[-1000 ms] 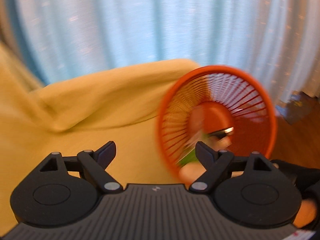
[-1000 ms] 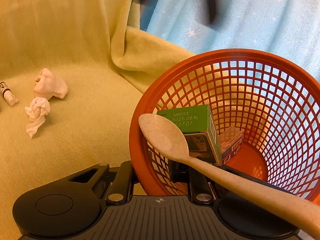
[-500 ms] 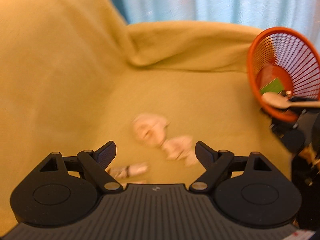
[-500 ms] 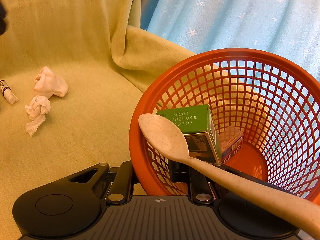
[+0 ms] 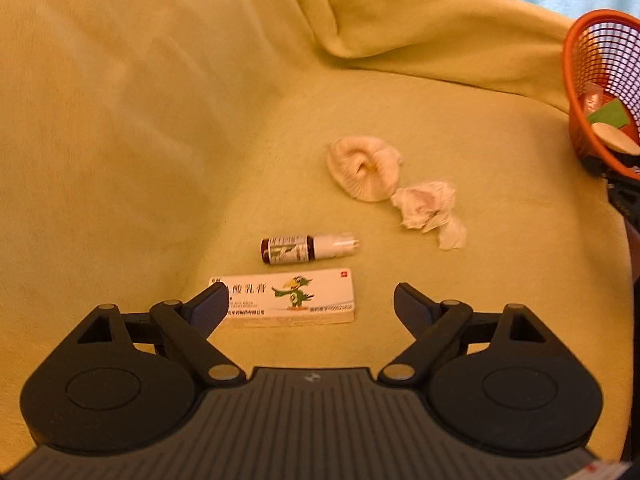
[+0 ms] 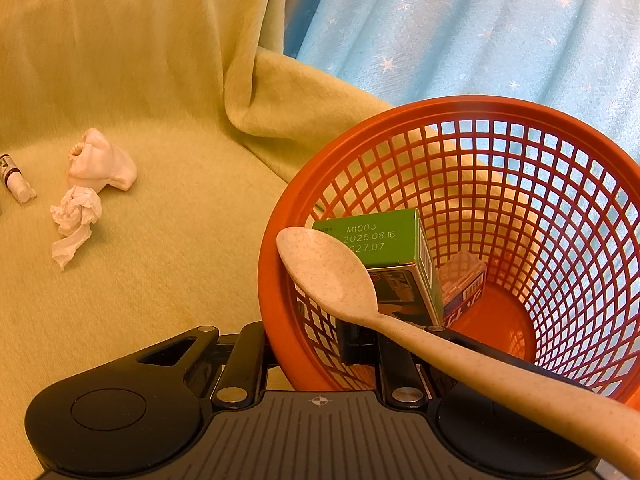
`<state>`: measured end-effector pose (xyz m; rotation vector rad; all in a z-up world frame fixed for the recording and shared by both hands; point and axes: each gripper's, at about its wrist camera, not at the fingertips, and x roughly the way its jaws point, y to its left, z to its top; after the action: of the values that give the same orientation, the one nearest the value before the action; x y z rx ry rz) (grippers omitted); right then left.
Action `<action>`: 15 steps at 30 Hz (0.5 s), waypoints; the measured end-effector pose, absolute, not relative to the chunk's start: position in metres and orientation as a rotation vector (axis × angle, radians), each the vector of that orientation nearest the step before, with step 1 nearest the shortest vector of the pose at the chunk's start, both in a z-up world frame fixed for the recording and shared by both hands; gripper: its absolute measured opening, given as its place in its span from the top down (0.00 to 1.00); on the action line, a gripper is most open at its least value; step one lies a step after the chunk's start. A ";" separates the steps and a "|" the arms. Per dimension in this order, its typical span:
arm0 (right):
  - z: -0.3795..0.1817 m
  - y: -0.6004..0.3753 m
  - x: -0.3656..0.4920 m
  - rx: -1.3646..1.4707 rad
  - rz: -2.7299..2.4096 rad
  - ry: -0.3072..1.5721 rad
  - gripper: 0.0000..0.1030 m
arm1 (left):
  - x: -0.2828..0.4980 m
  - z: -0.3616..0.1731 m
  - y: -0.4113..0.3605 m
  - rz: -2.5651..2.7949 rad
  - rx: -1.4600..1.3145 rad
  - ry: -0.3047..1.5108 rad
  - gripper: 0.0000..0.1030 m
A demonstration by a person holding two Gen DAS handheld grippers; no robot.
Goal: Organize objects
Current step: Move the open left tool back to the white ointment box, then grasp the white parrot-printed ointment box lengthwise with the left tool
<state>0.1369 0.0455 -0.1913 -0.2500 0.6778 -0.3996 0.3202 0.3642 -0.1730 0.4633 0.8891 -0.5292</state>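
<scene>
My left gripper point(image 5: 308, 300) is open and empty, low over a white medicine box point(image 5: 288, 298) with a green bird on it; its left fingertip overlaps the box's left end. A small brown dropper bottle point(image 5: 306, 249) lies just beyond the box. My right gripper point(image 6: 310, 344) is shut on the near rim of an orange mesh basket point(image 6: 520, 184), held tilted. In the basket are a green box point(image 6: 384, 240), a small wrapped packet point(image 6: 464, 280) and a beige spoon point(image 6: 360, 292) whose handle sticks out over the rim.
A cream sock point(image 5: 364, 168) and a crumpled tissue point(image 5: 430, 210) lie on the yellow blanket point(image 5: 160, 120) beyond the bottle. The blanket rises in folds at the back. A blue starred curtain point(image 6: 480, 28) hangs behind. The basket shows at the left wrist view's right edge point(image 5: 580, 80).
My left gripper has swung left away from the basket and dropped over the medicine box and bottle. The right gripper and basket have stayed still.
</scene>
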 end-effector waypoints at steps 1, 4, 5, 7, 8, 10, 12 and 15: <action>-0.191 0.045 0.137 -0.250 -0.400 0.678 0.87 | 0.321 -0.176 0.364 -0.528 0.465 0.891 0.16; -0.192 0.046 0.136 -0.253 -0.400 0.680 0.87 | 0.325 -0.185 0.361 -0.524 0.489 0.908 0.16; -0.192 0.047 0.136 -0.255 -0.400 0.681 0.87 | 0.326 -0.188 0.361 -0.524 0.485 0.919 0.15; -0.192 0.047 0.136 -0.258 -0.401 0.683 0.87 | 0.328 -0.193 0.359 -0.517 0.465 0.935 0.15; -0.192 0.047 0.136 -0.259 -0.401 0.683 0.87 | 0.330 -0.195 0.357 -0.502 0.459 0.935 0.15; -0.192 0.047 0.135 -0.258 -0.401 0.683 0.87 | 0.337 -0.201 0.350 -0.453 0.430 0.938 0.15; -0.192 0.047 0.136 -0.258 -0.401 0.683 0.87 | 0.346 -0.206 0.346 -0.394 0.379 0.945 0.15; -0.192 0.047 0.136 -0.256 -0.401 0.683 0.87 | 0.360 -0.216 0.341 -0.292 0.314 0.957 0.15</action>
<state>0.1357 0.0469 -0.1918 -0.2556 0.6826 -0.4011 0.3603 0.3409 -0.2160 0.3139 0.9572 -0.2923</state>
